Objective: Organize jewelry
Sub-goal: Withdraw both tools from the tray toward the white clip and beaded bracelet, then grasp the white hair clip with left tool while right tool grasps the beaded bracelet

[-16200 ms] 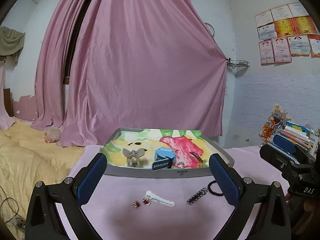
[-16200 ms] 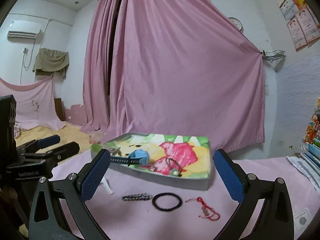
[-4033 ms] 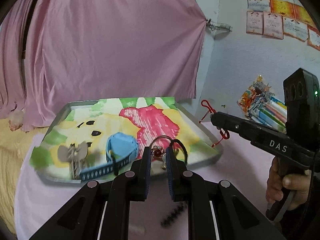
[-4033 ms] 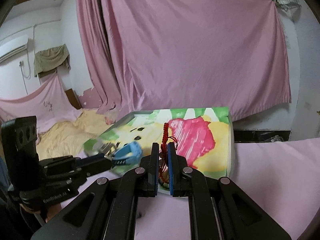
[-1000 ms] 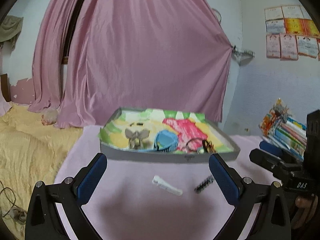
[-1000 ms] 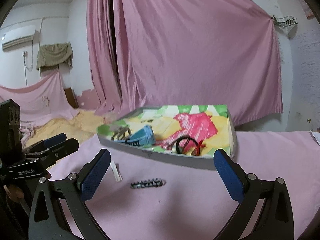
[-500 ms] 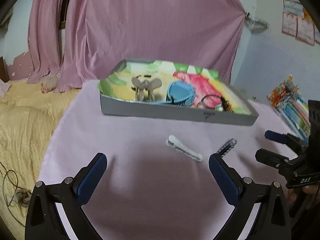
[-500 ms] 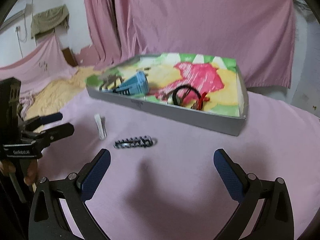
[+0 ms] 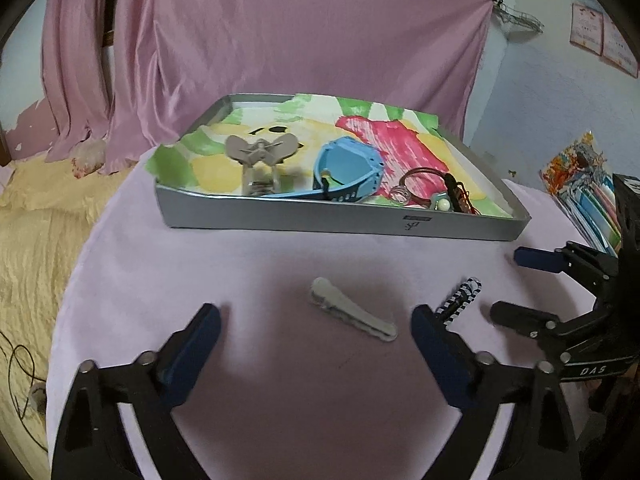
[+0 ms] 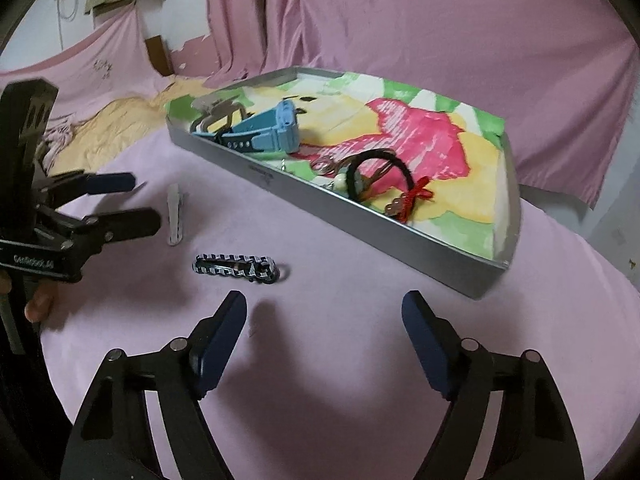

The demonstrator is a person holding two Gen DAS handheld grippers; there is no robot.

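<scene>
A grey metal tray [image 9: 344, 227] [image 10: 360, 228] lined with a colourful drawing holds a blue watch [image 9: 348, 172] [image 10: 272, 128], a grey claw clip [image 9: 260, 156], a black hair tie [image 10: 380, 172] and a red cord charm [image 10: 412, 200]. On the pink cloth in front lie a white hair clip [image 9: 352, 314] [image 10: 175, 216] and a black-and-white patterned clip [image 9: 460, 300] [image 10: 238, 269]. My left gripper [image 9: 316, 336] is open just above the white clip. My right gripper [image 10: 324, 320] is open, with the patterned clip ahead to its left.
Pink curtains hang behind the round pink-covered table [image 9: 248, 264]. A yellow blanket [image 9: 28, 216] lies at the left, below the table edge. Stacked books and papers [image 9: 580, 192] sit at the right. A hand [image 10: 38, 302] holds the left gripper's handle.
Both grippers have tilted down and come nearer the tabletop over the last second. The white clip now lies between the left fingers' line; earlier, both carried items to the tray and released them.
</scene>
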